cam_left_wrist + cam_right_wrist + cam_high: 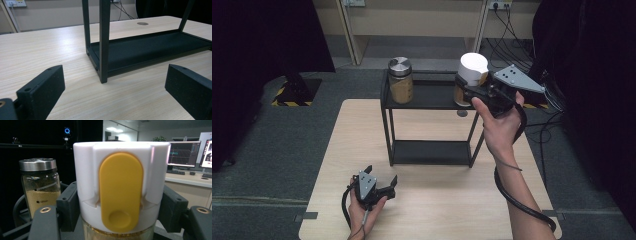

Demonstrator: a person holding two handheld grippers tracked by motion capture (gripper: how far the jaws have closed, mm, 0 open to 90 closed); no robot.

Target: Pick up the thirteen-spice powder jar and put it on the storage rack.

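A jar with a white lid [473, 69] and a yellow flip tab [121, 192] stands at the right end of the black shelf's top tier [432, 95]. My right gripper [469, 90] is shut on this jar just below the lid, its jaws pressing both sides in the right gripper view. A glass jar with a metal lid [400, 80] holding tan powder stands on the left end of the same tier [40, 185]. My left gripper [382, 181] rests open near the table's front left, jaws wide apart, facing the shelf's front leg [103, 42].
The black two-tier shelf has a low bottom tier [150, 47] standing on the light wooden table [432, 210]. A round grommet [142, 23] sits in the table behind the shelf. Cables [512, 45] lie on the floor at the back right.
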